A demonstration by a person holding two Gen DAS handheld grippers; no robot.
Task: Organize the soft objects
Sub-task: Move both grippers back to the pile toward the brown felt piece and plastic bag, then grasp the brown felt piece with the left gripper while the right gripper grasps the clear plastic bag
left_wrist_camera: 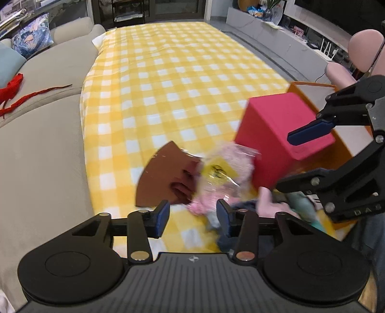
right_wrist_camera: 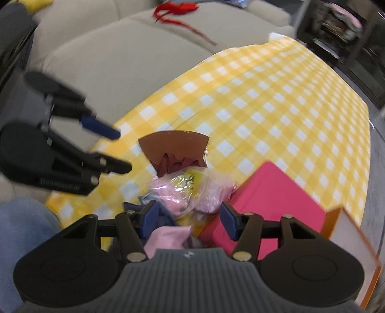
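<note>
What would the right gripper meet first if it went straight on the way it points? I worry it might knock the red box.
Probably the pink item in clear wrap, which lies between the right gripper's open jaws. The red box sits just right of that line; depth is unclear.

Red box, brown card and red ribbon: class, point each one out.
red box [left_wrist_camera: 276,125], left wrist view, its top face
brown card [right_wrist_camera: 175,144], right wrist view, its middle
red ribbon [right_wrist_camera: 175,10], right wrist view, its bunched part
</note>
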